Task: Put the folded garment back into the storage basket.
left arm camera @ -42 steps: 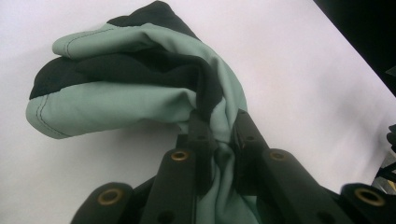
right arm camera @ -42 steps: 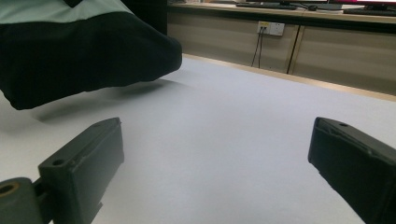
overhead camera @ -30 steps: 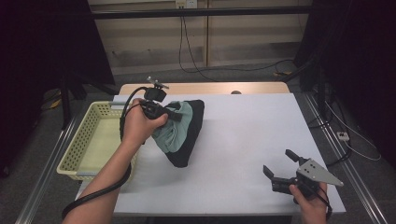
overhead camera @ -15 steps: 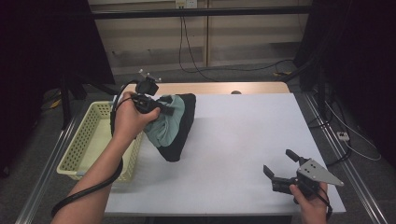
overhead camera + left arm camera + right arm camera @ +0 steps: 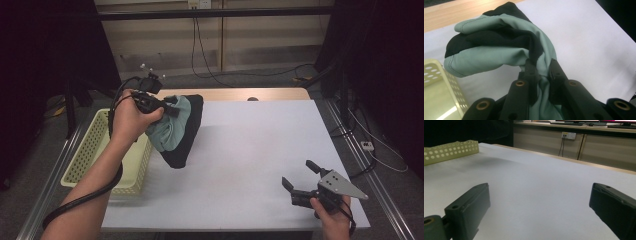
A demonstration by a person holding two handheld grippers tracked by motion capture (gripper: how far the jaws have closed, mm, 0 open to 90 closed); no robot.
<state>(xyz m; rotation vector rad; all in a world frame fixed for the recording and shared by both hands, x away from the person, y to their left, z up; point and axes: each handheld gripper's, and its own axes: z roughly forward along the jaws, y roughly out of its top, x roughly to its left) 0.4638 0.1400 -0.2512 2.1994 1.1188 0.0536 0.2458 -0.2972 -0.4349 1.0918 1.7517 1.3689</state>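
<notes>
Sitting off the table's (image 5: 260,150) nine o'clock edge, the yellow basket (image 5: 92,150) shows a bare floor. At ten o'clock the left gripper (image 5: 170,107) pinches the green-and-black cloth (image 5: 175,132), lifted, its tail hanging to the tabletop just beside the basket. At five o'clock the right gripper (image 5: 301,179) rests low, jaws wide apart, holding nothing.

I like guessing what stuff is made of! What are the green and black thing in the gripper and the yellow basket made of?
The green and black garment looks like soft, smooth cloth: it folds, bunches and shows stitched seams where the left gripper pinches it. The yellow basket looks like hard, slightly shiny plastic, with rows of round holes in its walls.
</notes>
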